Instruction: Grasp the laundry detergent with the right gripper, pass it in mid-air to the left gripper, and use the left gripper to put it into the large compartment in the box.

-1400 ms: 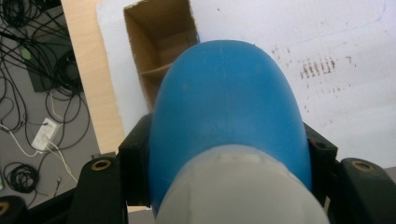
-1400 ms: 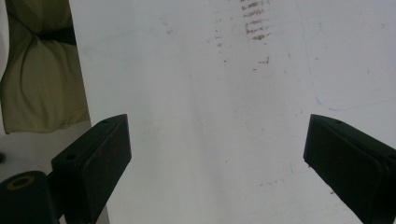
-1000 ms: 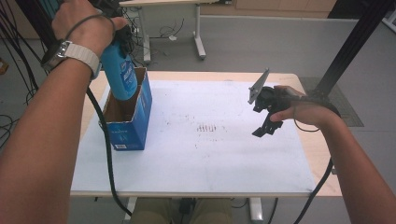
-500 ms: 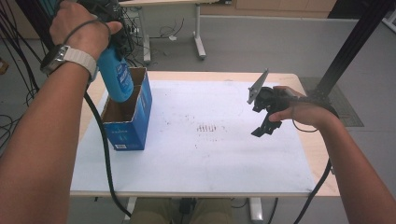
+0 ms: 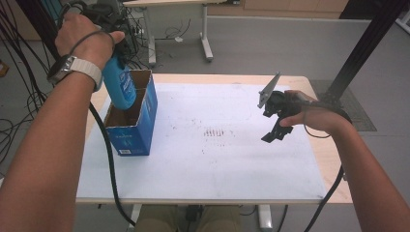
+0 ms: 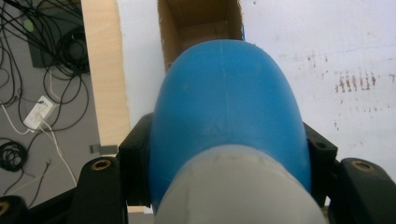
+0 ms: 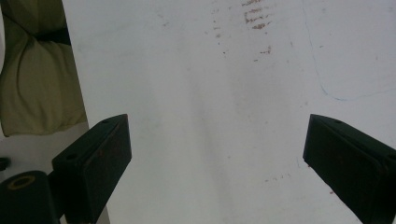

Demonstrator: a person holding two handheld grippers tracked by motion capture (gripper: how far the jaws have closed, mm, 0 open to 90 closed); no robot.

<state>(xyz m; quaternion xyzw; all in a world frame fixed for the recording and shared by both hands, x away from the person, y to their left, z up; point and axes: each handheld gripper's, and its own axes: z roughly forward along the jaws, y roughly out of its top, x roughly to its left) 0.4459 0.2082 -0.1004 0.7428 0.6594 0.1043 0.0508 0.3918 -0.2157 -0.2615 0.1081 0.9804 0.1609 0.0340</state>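
A blue bottle (image 5: 119, 84) hangs bottom-down, its lower end dipped into the open top of a blue cardboard box (image 5: 133, 130) at the table's left. My left gripper (image 6: 227, 158) is shut on the bottle (image 6: 224, 107), one jaw on each side near its pale top end; past it the box's brown inside (image 6: 187, 18) shows. The person's left hand covers most of that gripper in the high view. My right gripper (image 5: 273, 135) hovers open over the white mat at the right, nothing between its fingers (image 7: 217, 154).
The white mat (image 5: 217, 164) covers the wooden table, with faint brown marks (image 5: 217, 133) at its middle. Cables (image 5: 19, 96) hang and lie left of the table. A black post (image 5: 367, 43) rises at the back right. Desk legs (image 5: 205, 34) stand behind.
My left hand has come down a little with the bottle, so its bottom sits lower in the box opening. The right hand has stayed put.
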